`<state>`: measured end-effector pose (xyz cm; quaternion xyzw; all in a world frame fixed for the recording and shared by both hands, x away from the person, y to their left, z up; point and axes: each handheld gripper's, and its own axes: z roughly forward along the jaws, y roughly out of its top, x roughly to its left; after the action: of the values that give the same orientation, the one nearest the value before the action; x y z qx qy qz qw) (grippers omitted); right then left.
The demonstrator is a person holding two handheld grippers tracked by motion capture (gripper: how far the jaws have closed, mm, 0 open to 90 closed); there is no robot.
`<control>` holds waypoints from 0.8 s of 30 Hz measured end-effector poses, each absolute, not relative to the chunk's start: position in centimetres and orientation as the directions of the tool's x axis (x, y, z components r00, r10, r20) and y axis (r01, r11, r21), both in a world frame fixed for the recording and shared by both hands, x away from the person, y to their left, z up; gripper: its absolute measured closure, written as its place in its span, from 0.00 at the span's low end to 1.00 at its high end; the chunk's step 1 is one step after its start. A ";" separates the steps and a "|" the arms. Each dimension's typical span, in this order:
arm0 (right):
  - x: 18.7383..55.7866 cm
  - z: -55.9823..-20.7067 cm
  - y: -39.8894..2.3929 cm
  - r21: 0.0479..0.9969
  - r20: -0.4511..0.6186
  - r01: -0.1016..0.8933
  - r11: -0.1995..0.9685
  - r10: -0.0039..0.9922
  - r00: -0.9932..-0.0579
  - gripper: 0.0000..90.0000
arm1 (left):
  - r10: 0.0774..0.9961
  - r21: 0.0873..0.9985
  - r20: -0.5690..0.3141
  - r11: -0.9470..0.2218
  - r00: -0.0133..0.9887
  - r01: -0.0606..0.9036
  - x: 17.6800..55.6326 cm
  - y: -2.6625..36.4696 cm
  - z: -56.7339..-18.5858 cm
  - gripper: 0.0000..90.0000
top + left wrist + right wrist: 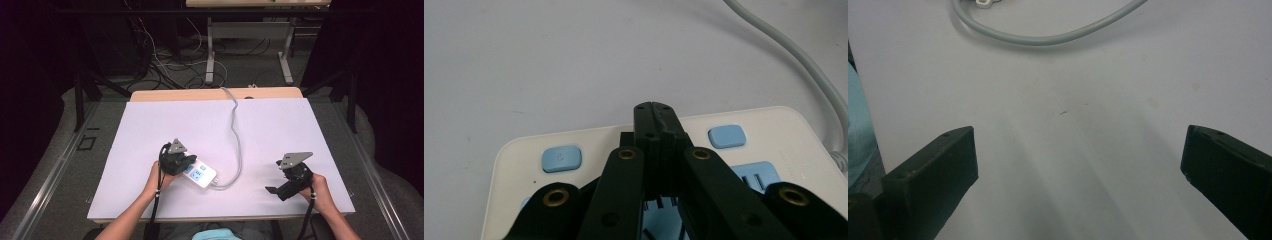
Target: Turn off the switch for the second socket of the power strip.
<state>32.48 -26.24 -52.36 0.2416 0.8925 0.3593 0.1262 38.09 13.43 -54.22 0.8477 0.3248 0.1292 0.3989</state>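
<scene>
A white power strip (201,176) with light blue switches and sockets lies on the white table sheet, left of centre. Its grey cable (236,135) curls off its right end and runs to the table's far edge. My left gripper (186,162) hovers over the strip's left end. In the left gripper view its jaws are shut, tips (654,111) together above the strip (754,122), between two blue switches (561,158), with nothing held. My right gripper (274,190) rests near the front right, jaws wide open (1075,150) over bare sheet, the cable (1048,37) curving beyond.
The white sheet (280,130) covers a wooden tabletop (200,94). Dark floor with tangled cables and a desk's legs (210,55) lies beyond the far edge. A person's forearms come in from the bottom.
</scene>
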 end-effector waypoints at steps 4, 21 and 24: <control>32.4 -52.3 -26.2 0.701 -0.055 0.342 0.626 0.525 -0.849 0.01 | 0.652 0.761 -0.032 -0.476 0.758 0.442 38.1 13.4 -54.2 1.00; 32.4 -52.3 -26.3 0.701 -0.046 0.345 0.624 0.523 -0.851 0.01 | 0.650 0.764 -0.018 -0.481 0.760 0.429 37.9 13.4 -54.3 1.00; 32.3 -52.3 -26.3 0.697 -0.046 0.357 0.622 0.536 -0.843 0.01 | 0.650 0.765 -0.020 -0.479 0.759 0.431 37.9 13.4 -54.3 1.00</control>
<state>32.35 -26.26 -52.32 0.2503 0.8918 0.3555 0.1254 37.86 13.37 -54.26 0.8489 0.3184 0.1377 0.3989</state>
